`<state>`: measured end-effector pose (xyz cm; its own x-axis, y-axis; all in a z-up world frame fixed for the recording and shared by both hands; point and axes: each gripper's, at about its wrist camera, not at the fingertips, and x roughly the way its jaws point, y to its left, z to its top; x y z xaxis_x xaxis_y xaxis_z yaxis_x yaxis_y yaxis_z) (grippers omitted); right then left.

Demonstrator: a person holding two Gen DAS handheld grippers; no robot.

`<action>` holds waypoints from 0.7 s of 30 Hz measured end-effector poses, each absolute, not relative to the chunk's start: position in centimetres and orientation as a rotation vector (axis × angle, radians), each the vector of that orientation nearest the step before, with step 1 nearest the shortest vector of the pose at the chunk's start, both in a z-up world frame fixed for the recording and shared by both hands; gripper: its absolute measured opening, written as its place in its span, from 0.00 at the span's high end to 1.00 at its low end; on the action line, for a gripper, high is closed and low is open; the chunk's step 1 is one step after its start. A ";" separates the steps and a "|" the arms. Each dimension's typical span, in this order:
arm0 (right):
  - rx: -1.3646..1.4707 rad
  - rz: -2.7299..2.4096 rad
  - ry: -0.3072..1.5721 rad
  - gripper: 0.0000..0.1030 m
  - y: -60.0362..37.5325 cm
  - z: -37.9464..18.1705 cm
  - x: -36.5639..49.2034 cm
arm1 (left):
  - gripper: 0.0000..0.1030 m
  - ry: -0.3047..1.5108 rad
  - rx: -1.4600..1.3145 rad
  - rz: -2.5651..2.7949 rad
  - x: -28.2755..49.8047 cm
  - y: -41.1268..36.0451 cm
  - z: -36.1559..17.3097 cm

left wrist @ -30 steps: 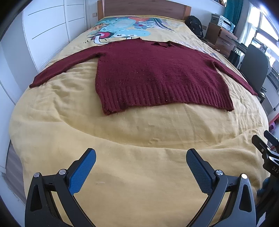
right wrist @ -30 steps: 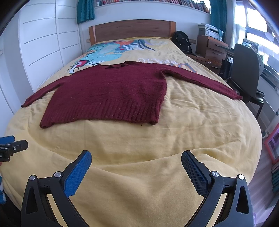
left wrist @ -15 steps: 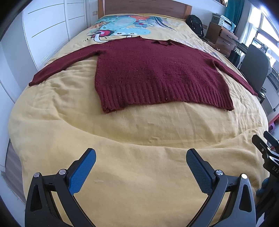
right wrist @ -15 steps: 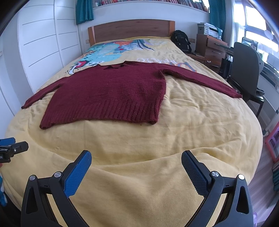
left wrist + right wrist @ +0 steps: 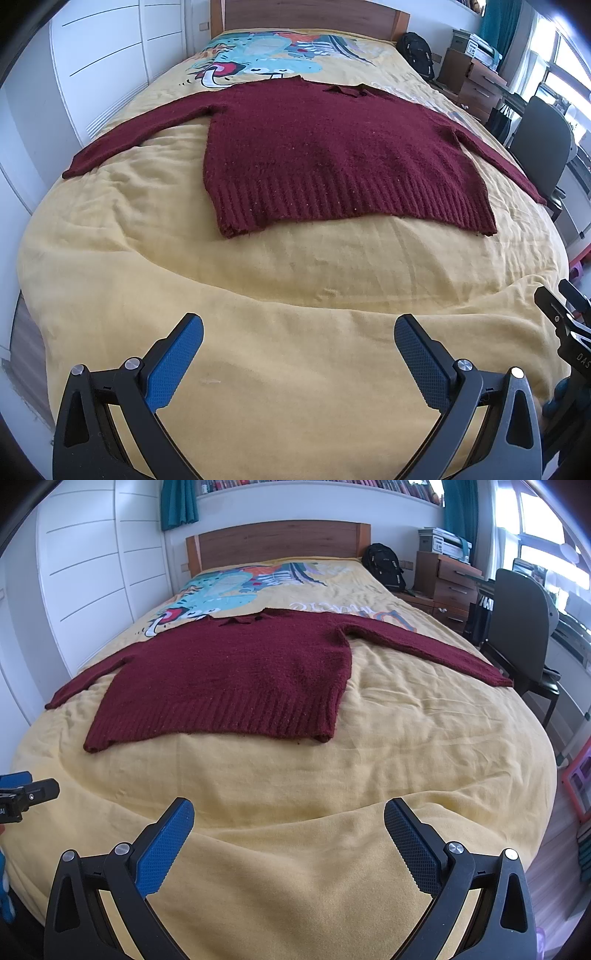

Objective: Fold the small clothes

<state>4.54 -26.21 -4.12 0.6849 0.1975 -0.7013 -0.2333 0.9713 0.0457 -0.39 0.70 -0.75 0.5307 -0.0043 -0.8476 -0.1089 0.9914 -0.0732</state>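
We hold the left gripper (image 5: 298,334) above the near end of the bed, its blue-padded fingers (image 5: 176,360) spread wide apart with nothing between them. Our right gripper (image 5: 289,818) hangs beside it at the same end, its fingers (image 5: 164,845) likewise spread and empty; its black tip shows at the right edge of the left wrist view. Under both lies a rumpled yellow bedspread (image 5: 295,288) with a ridge of cloth across it just past the fingertips. Further up the bed, well apart from both grippers, the maroon knitted sweater (image 5: 332,155) lies flat, ribbed hem toward us, collar toward the wooden headboard (image 5: 277,542), both sleeves stretched out to the sides. Its collar reaches a colourful cartoon print (image 5: 221,587) on the bedspread. White wardrobe doors (image 5: 88,572) stand on the left; a black backpack (image 5: 384,568), a wooden chest of drawers (image 5: 447,587) and a dark office chair (image 5: 521,624) stand on the right.
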 end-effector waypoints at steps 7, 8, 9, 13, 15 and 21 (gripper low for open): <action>-0.048 0.241 0.780 0.00 -26.2 -4.1 4.7 | 0.01 1.019 -0.136 0.058 -0.4 0.9 -0.9; -0.049 0.241 0.780 0.00 -26.2 -4.1 4.7 | 0.01 1.020 -0.138 0.056 -0.3 0.9 -0.9; -0.049 0.241 0.781 0.00 -26.2 -4.2 4.7 | 0.01 1.021 -0.138 0.055 -0.3 0.9 -0.9; -0.052 0.239 0.783 0.00 -25.9 -4.4 4.5 | 0.01 1.026 -0.138 0.050 -0.3 0.8 -0.9; -0.053 0.239 0.784 0.00 -26.0 -4.4 4.4 | 0.01 1.029 -0.138 0.048 -0.3 0.8 -0.9; -0.058 0.241 0.790 0.00 -25.8 -4.6 4.5 | 0.01 1.027 -0.141 0.050 -0.3 0.8 -0.9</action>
<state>4.51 -25.79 -4.60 0.6783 0.1929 -0.7090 -0.2360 0.9710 0.0384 -0.26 0.77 -0.91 0.5168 -0.0249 -0.8557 -0.1072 0.9898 -0.0935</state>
